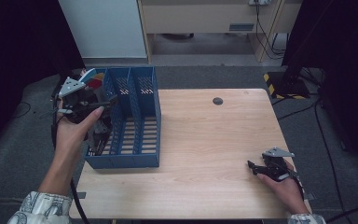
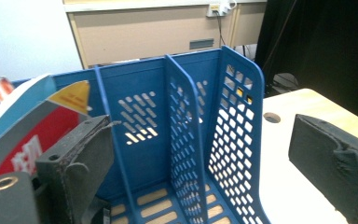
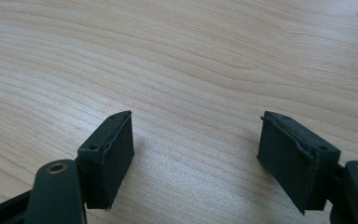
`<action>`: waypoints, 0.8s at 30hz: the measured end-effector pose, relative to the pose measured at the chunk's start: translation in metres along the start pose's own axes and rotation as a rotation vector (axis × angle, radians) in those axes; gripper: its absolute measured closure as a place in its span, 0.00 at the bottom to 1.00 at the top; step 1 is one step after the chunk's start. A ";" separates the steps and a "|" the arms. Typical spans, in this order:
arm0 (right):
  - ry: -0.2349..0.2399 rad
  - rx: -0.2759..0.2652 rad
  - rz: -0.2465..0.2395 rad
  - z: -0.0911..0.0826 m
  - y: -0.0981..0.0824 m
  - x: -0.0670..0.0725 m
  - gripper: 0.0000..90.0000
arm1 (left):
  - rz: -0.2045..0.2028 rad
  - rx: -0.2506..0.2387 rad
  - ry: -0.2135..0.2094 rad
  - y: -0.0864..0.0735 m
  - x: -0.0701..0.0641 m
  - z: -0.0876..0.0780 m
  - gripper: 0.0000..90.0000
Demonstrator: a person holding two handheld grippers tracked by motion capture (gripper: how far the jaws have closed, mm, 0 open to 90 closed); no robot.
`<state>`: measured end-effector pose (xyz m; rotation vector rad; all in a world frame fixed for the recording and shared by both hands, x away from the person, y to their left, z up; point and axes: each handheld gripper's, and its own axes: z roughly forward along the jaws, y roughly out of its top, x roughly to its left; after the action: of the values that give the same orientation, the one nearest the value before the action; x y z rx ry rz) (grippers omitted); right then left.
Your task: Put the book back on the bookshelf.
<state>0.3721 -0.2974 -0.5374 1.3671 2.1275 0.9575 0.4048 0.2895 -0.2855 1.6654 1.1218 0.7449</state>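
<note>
Blue file rack [image 1: 135,121], just ahead of the wide-open, empty left gripper [image 1: 103,128], with books [image 2: 28,126] seated in its end compartment; clean withdrawal is advised, the open, empty right gripper [image 1: 256,168] kept resting on the table [image 1: 205,140].

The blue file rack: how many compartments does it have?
3, side by side in the blue file rack: the left compartment beside books, the middle compartment, the right compartment.
</note>
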 end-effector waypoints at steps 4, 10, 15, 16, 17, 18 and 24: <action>0.000 0.000 0.000 0.000 0.000 0.000 0.30 | 0.000 0.005 -0.012 -0.002 -0.004 0.004 0.06; 0.001 0.002 0.001 0.000 0.000 0.000 0.30 | -0.009 0.008 -0.039 -0.007 -0.011 0.011 0.06; 0.002 0.004 -0.001 -0.001 0.000 0.001 0.29 | -0.012 0.019 -0.058 -0.013 -0.016 0.017 0.06; 0.002 0.004 -0.001 -0.001 0.000 0.001 0.29 | -0.012 0.021 -0.063 -0.014 -0.017 0.018 0.06; 0.003 0.004 0.000 -0.001 0.000 0.001 0.29 | -0.009 0.024 -0.068 -0.014 -0.019 0.020 0.06; 0.002 0.003 -0.003 -0.001 0.000 0.001 0.29 | -0.007 0.025 -0.073 -0.015 -0.020 0.021 0.06; 0.003 0.003 -0.003 -0.001 0.000 0.001 0.29 | 0.002 0.042 -0.104 -0.021 -0.030 0.031 0.06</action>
<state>0.3712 -0.2970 -0.5373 1.3642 2.1338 0.9557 0.4122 0.2525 -0.3151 1.7212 1.0695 0.6327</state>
